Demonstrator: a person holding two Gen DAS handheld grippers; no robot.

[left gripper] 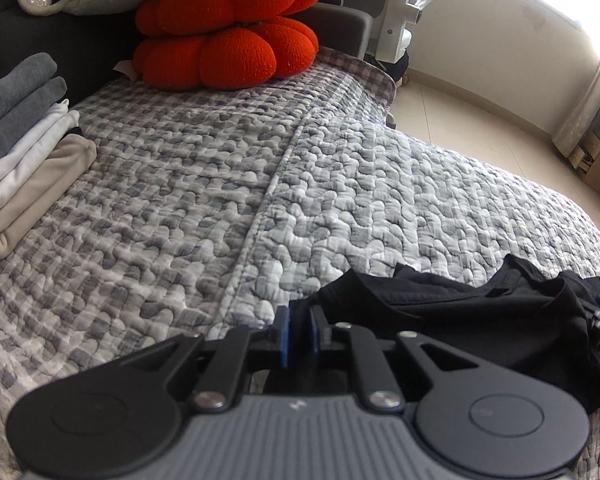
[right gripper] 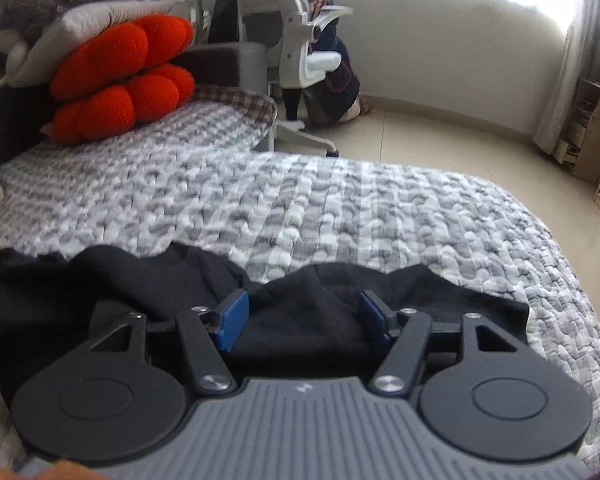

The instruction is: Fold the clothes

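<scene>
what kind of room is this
Most likely a bedroom at home: a bed or daybed under a grey checked quilt, a stack of folded clothes on it, orange pumpkin cushions, and a white office chair on a tiled floor.

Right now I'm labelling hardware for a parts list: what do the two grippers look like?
Both match: left gripper and right gripper have blue finger pads, black linkage arms with silver screws, two round black discs and a ribbed grey body bearing a small white mark. No cables or sleeves show.
</scene>
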